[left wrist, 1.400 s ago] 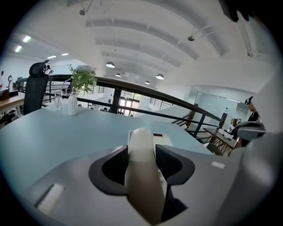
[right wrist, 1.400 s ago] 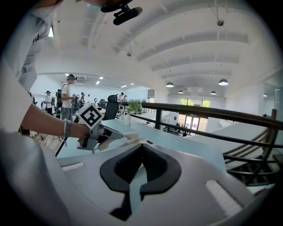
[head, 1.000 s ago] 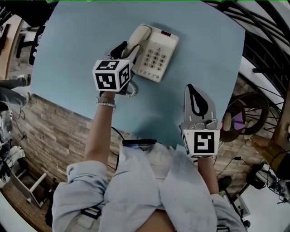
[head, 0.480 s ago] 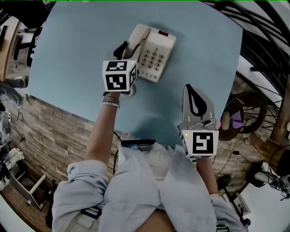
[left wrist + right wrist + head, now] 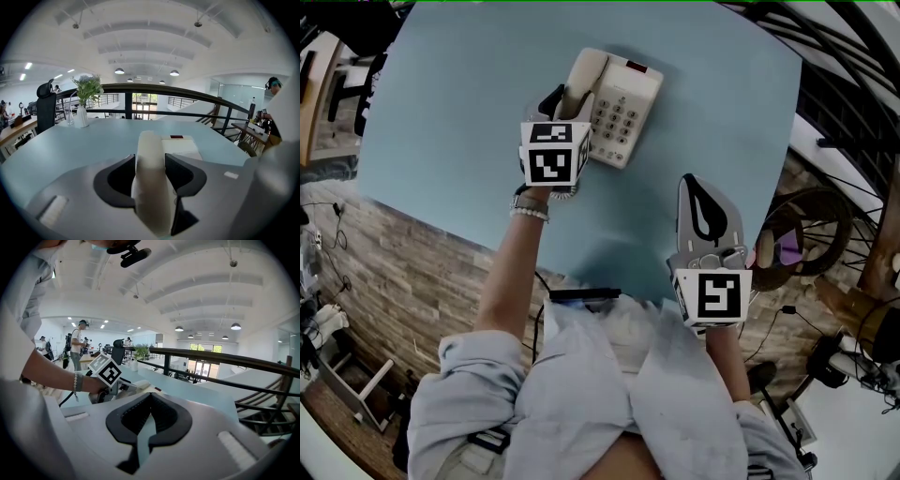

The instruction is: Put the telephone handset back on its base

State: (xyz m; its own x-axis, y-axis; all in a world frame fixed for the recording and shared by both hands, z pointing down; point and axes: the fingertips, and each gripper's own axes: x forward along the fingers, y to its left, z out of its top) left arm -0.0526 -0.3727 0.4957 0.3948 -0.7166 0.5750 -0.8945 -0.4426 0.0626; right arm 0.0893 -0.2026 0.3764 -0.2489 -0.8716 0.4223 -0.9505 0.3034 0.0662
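Observation:
The cream telephone base (image 5: 625,101) with its keypad lies at the far middle of the pale blue table (image 5: 459,112). The cream handset (image 5: 584,73) lies along the base's left side; I cannot tell whether it rests in the cradle. My left gripper (image 5: 565,105) is shut on the handset (image 5: 150,183), with the base (image 5: 182,146) just beyond it. The coiled cord (image 5: 567,192) hangs under the left cube. My right gripper (image 5: 694,187) is shut with nothing in it, near the table's front edge, apart from the telephone. From the right gripper (image 5: 150,399) view the left gripper's cube (image 5: 108,370) shows.
A vase with a plant (image 5: 86,101) stands at the table's far left edge, next to a black chair (image 5: 45,105). A dark railing (image 5: 187,93) runs behind the table. Bicycle wheels (image 5: 820,225) stand right of the table. A black device (image 5: 586,295) lies at the front edge.
My left gripper has moved right and a little forward with the handset, closer along the base's left side. The right gripper has stayed where it was.

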